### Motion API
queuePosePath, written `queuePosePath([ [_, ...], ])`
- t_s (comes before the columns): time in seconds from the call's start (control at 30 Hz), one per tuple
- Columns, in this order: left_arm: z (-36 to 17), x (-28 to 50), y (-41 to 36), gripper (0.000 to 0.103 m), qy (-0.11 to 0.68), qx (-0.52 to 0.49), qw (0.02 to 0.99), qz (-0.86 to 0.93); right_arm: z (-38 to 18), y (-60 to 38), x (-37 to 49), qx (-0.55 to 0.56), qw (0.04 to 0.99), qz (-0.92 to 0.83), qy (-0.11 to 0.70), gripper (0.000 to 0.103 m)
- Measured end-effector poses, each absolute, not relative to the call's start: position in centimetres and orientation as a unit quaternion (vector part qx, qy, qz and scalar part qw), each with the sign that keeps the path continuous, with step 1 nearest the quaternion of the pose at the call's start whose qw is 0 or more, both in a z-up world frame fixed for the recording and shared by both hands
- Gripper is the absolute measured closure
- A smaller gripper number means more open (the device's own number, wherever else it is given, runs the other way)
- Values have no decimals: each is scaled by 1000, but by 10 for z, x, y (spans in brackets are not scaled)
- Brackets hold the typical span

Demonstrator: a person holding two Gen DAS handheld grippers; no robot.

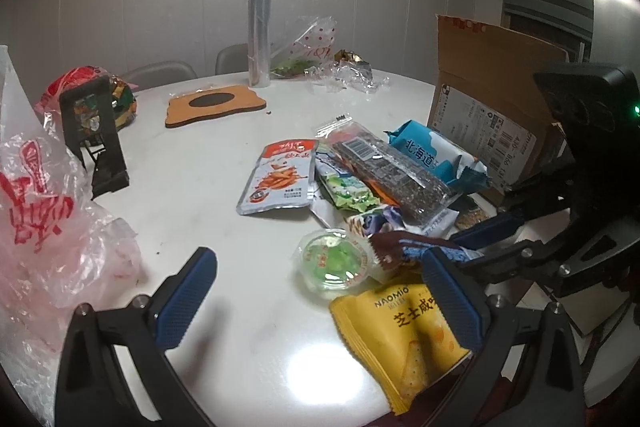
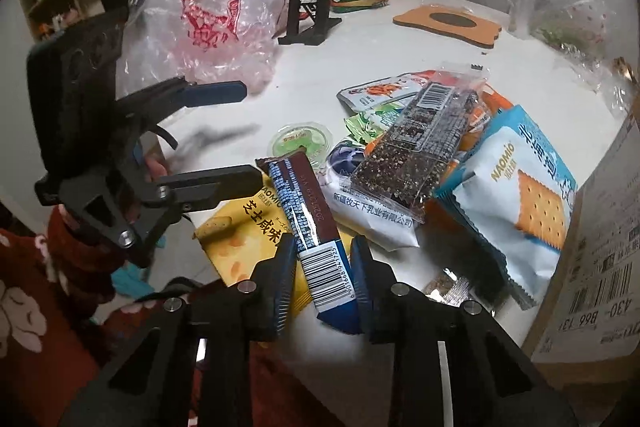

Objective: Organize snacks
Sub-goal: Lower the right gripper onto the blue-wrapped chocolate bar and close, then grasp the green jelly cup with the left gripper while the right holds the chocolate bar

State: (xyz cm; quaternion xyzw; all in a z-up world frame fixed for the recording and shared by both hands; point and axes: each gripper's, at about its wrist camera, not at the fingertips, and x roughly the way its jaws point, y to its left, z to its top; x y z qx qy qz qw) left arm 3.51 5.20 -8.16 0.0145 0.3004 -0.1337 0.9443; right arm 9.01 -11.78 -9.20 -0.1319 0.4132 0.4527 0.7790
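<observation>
Right wrist view shows your right gripper (image 2: pixel 322 267) closed on the brown and blue snack bar (image 2: pixel 304 215), with both blue pads pressing its barcode end. This bar lies over the yellow cracker packet (image 2: pixel 240 239) at the near edge of the white table (image 2: pixel 400 43). Beside it sit the green jelly cup (image 2: pixel 300 143), the long seed bar (image 2: pixel 416 151) and the light blue cracker packet (image 2: pixel 516 203), all in one pile next to the cardboard box (image 2: pixel 600 251). Left wrist view shows your left gripper (image 1: pixel 320 295) wide open above the table with nothing between its pads; a plastic bag (image 1: pixel 44 219) lies to its left.
</observation>
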Motion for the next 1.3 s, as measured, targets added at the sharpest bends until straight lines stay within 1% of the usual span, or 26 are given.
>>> queuePosePath([
  [0.07, -81, 37, 53, 2, 303, 17, 943, -135, -90, -122, 88, -125, 786, 448, 409, 82],
  [0.2, -83, 42, 51, 8, 313, 21, 939, -142, -81, -135, 81, -96, 800, 440, 396, 84],
  [0.27, -85, 48, 49, 13, 324, 21, 934, -148, -77, -138, 77, -95, 810, 430, 387, 85],
  [0.33, -89, 54, 47, 23, 337, 22, 928, -154, -74, -139, 74, -95, 818, 423, 378, 85],
  [0.4, -92, 58, 46, 28, 346, 23, 924, -158, -73, -137, 72, -100, 824, 412, 377, 85],
  [0.5, -93, 62, 47, 29, 352, 13, 920, -170, -79, -134, 76, -97, 817, 408, 396, 85],
  [0.57, -93, 63, 49, 32, 358, 6, 917, -178, -83, -132, 78, -88, 810, 413, 407, 85],
  [0.63, -93, 64, 50, 38, 362, 2, 913, -189, -88, -131, 78, -85, 807, 414, 411, 85],
  [0.73, -93, 62, 50, 40, 364, 8, 912, -191, -95, -128, 82, -77, 800, 421, 420, 84],
  [0.9, -96, 65, 53, 40, 371, 5, 908, -195, -98, -122, 87, -69, 795, 428, 424, 83],
  [0.97, -96, 66, 53, 43, 371, 4, 908, -196, -98, -121, 87, -68, 797, 426, 422, 86],
  [1.03, -98, 68, 54, 50, 376, 5, 905, -199, -96, -121, 87, -64, 801, 424, 418, 87],
  [1.07, -99, 69, 54, 52, 378, 5, 904, -200, -95, -122, 87, -64, 803, 423, 415, 87],
  [1.3, -101, 77, 55, 53, 381, 11, 902, -203, -85, -127, 81, -64, 808, 422, 405, 87],
])
